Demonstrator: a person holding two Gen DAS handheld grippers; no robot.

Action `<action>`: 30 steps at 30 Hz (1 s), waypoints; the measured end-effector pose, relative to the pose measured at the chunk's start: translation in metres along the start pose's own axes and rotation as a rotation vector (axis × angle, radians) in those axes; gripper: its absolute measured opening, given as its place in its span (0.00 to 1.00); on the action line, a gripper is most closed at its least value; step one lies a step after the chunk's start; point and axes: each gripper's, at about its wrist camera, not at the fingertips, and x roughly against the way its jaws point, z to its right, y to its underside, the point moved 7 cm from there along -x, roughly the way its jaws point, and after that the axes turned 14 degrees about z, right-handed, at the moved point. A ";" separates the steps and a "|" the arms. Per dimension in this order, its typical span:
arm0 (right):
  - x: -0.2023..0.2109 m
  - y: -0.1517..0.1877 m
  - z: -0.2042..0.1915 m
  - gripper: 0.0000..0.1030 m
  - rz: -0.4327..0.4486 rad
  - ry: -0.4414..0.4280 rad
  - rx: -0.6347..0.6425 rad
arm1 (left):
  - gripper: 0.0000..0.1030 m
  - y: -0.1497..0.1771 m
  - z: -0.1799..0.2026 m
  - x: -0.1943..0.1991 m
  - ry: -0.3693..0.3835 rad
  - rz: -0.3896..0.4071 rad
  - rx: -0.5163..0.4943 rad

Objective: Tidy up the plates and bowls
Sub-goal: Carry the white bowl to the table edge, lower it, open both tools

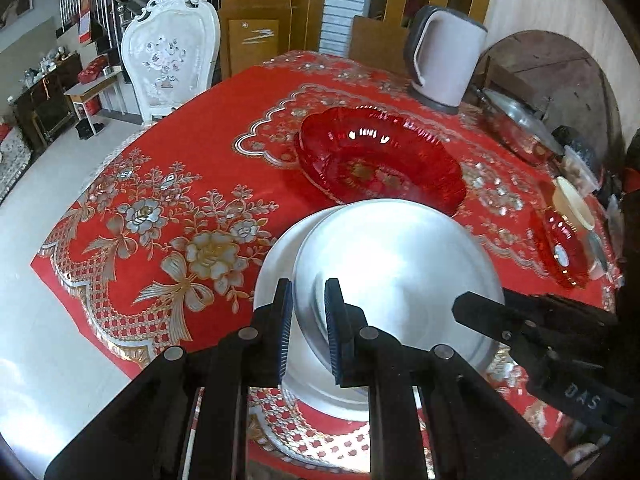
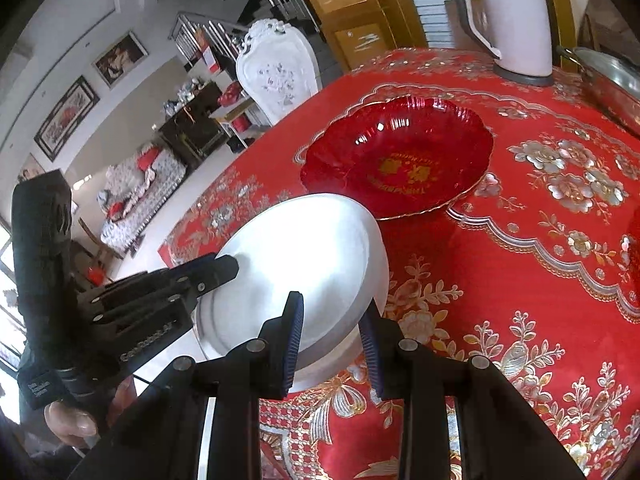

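Observation:
Two white plates lie stacked near the front edge of the red tablecloth (image 1: 168,184). The upper plate (image 1: 400,264) (image 2: 304,248) sits skewed and tilted on the lower plate (image 1: 276,264) (image 2: 382,268). My left gripper (image 1: 308,312) pinches the upper plate's near-left rim; in the right wrist view the left gripper (image 2: 228,266) sits at that rim. My right gripper (image 2: 332,316) straddles the stack's near-right rim with its jaws apart; in the left wrist view the right gripper (image 1: 460,308) reaches the plate's edge. A large red glass dish (image 1: 380,160) (image 2: 400,152) stands just behind the stack.
A white kettle (image 1: 444,60) (image 2: 508,20) stands at the back. A lidded metal pot (image 1: 520,120) and a cream tub (image 1: 572,204) crowd the right, beside a small red dish (image 1: 560,248). A white chair (image 1: 172,52) stands past the table's left edge.

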 end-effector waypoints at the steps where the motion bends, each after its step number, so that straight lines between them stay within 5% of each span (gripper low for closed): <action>1: -0.001 0.001 -0.001 0.34 -0.003 0.003 0.002 | 0.13 0.001 0.000 -0.002 -0.009 -0.003 -0.009; 10: 0.000 0.007 -0.002 0.43 -0.011 0.031 0.033 | 0.16 0.010 0.005 -0.017 -0.061 -0.013 -0.076; 18: 0.017 0.000 0.001 0.49 0.047 0.090 0.075 | 0.53 -0.001 0.013 -0.005 -0.100 0.067 -0.136; 30: 0.057 -0.006 0.050 0.60 0.135 0.175 -0.006 | 0.60 -0.017 0.067 0.012 -0.049 0.147 -0.198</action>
